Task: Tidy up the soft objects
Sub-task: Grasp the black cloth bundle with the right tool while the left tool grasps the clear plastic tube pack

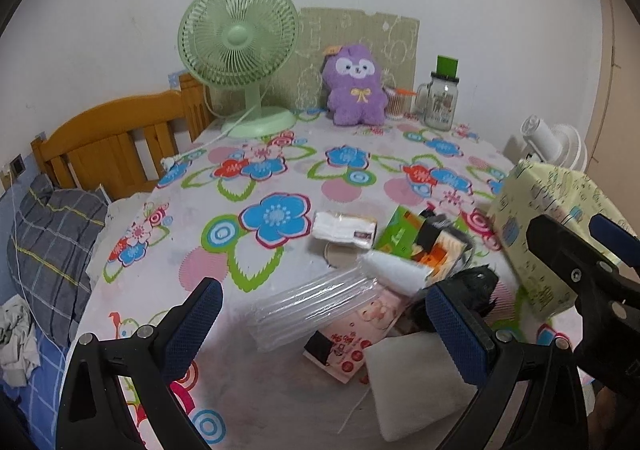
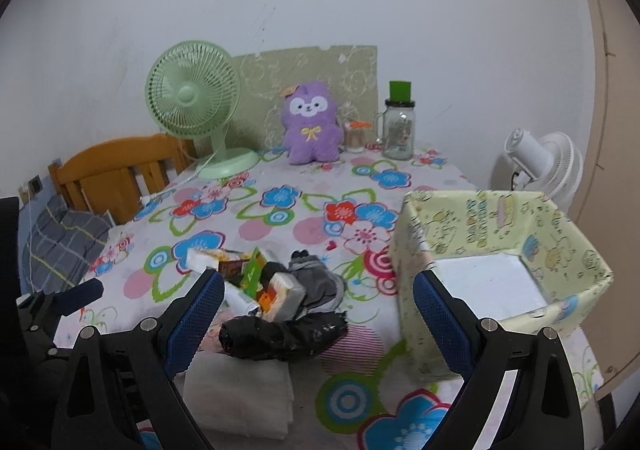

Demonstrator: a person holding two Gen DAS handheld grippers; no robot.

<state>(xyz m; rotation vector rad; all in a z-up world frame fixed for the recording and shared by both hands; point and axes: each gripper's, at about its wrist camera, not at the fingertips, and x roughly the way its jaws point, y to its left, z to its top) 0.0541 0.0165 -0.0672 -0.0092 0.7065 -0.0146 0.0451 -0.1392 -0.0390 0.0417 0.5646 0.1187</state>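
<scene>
A pile of items lies on the flowered tablecloth (image 1: 280,178): a crumpled black bag (image 2: 284,336), a grey sock (image 2: 320,282), tissue packs (image 1: 346,230), a clear plastic pack (image 1: 312,306), a green carton (image 1: 400,236) and a folded white cloth (image 2: 240,398). A pale yellow-green patterned box (image 2: 500,270) stands open at the right, with a white bottom. A purple plush toy (image 1: 356,86) sits at the back. My left gripper (image 1: 324,330) is open above the near pile. My right gripper (image 2: 320,322) is open, over the black bag, beside the box.
A green desk fan (image 1: 240,54) and a glass jar with a green lid (image 1: 442,102) stand at the back by the wall. A white fan (image 2: 544,166) is off the right edge. A wooden bed frame (image 1: 116,142) and a grey pillow (image 1: 52,250) lie left.
</scene>
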